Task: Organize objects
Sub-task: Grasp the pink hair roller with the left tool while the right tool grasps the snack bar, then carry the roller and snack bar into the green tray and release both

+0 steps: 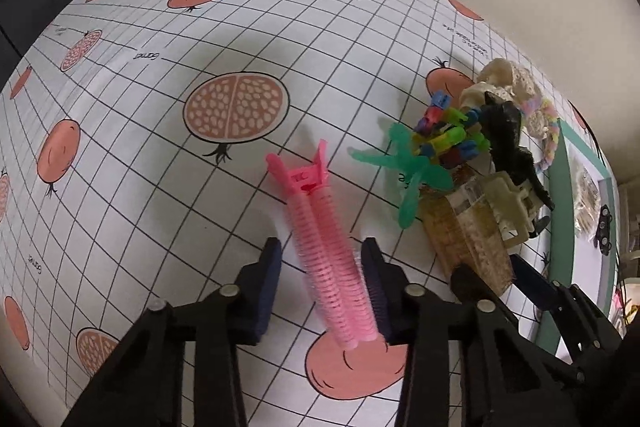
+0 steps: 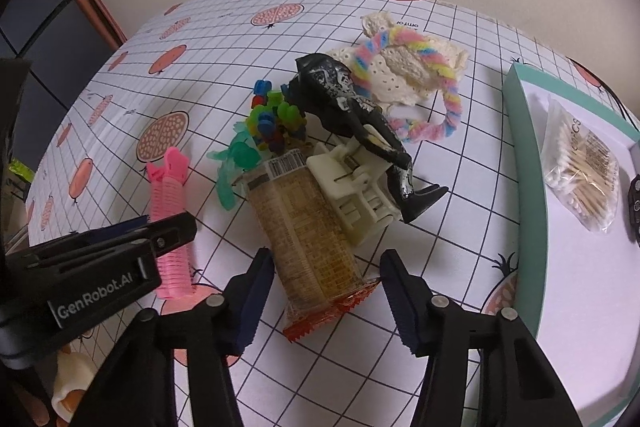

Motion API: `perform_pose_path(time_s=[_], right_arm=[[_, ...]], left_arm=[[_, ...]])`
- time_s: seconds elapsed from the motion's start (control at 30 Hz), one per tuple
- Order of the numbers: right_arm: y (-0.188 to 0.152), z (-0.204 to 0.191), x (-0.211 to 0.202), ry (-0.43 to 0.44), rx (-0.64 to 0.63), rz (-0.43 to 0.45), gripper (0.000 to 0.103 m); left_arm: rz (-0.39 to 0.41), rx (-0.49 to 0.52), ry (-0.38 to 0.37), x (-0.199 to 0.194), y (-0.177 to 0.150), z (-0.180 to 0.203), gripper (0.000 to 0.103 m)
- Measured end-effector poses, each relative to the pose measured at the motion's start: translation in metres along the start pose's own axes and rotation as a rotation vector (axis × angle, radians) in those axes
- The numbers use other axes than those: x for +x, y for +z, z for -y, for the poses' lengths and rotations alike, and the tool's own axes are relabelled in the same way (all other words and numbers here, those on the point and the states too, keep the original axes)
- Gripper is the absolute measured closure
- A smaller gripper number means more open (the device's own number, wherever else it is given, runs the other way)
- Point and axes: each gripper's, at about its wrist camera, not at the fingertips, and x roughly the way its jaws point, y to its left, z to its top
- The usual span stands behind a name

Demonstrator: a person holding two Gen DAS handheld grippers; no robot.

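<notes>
Left gripper: jaws apart, one on each side of the pink curler; its right pad looks to touch the bristles, the left stands clear.
Curler: lies on the gridded cloth, clip end pointing away.
Right gripper: jaws wide apart around the near end of the snack packet — not touching it.
Packet: flat on the cloth, its far end in the pile.
Pile: green toy, coloured links, black figure, cream clip, lace, rainbow loop — heaped together, touching.
Tray: right of the pile, holds a bag of swabs.
</notes>
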Motion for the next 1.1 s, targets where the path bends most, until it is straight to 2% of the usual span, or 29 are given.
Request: perform_pose_path(time_s=[0.03,0.2,0.43,0.6,0.63,0.77,1.1], right_arm=[[0.000,0.000,0.000,0.009,0.004,0.003,0.053],[0.000,0.000,-0.002,0.027,0.006,0.004,0.062],[0.003,-0.002,-0.015,0.039,0.011,0.028,0.064],[0.008,-0.007,-0.035,0.056,-0.003,0.067,0.065],[0.009,-0.009,-0.037,0.059,-0.006,0.074,0.065],[0.014,-0.014,-0.053,0.068,-0.020,0.114,0.065],[0.019,-0.011,-0.076,0.062,-0.023,0.167,0.065]], left_arm=[[-0.001,-0.003,-0.008,0.000,0.000,0.000,0.069],[0.001,-0.015,-0.006,0.000,0.001,-0.004,0.074],[0.029,-0.026,0.000,-0.010,0.008,-0.009,0.075],[0.088,-0.030,-0.019,-0.024,0.015,-0.003,0.075],[0.100,-0.030,-0.023,-0.032,0.010,-0.013,0.075],[0.145,-0.034,-0.035,-0.048,0.029,-0.006,0.075],[0.209,-0.014,-0.054,-0.078,0.028,0.013,0.075]])
